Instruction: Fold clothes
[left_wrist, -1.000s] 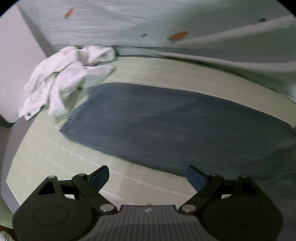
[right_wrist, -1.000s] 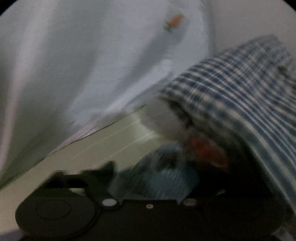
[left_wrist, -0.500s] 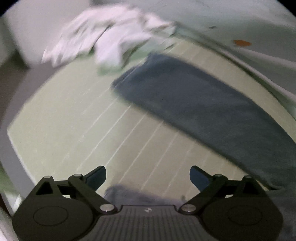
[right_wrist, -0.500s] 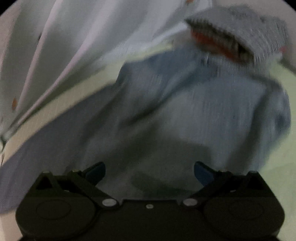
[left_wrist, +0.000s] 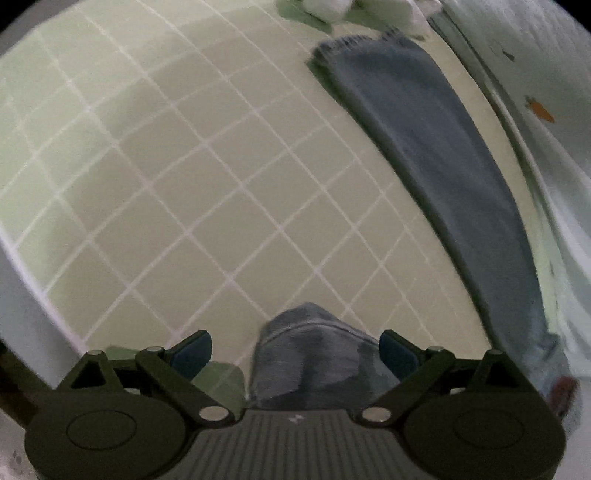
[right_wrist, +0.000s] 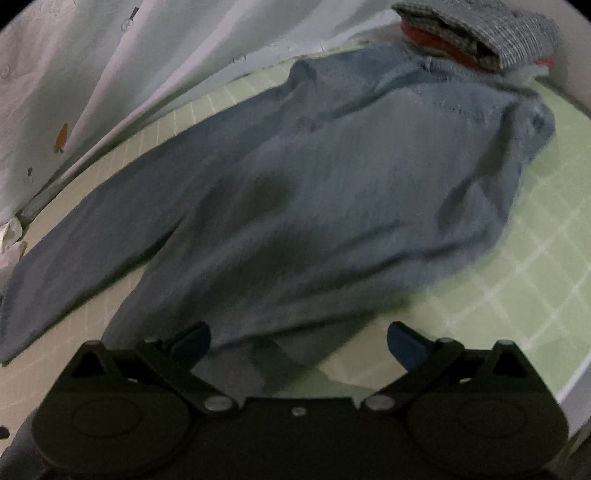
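A pair of blue-grey trousers lies spread on the pale green grid mat, waist at the far right, legs running left. My right gripper is open, low over the near edge of the trousers. In the left wrist view one trouser leg stretches along the right side, its frayed hem at the far end. My left gripper is open, with a bunched end of the blue fabric lying between its fingers.
A stack of folded clothes with a checked grey piece on top sits past the waist. White crumpled cloth lies beyond the leg's hem. A white sheet with small carrot prints hangs along the mat's far side.
Both grippers have swung down toward the mat. The right one let go of the checked clothes and now faces the trousers. The left one has come over a trouser end.
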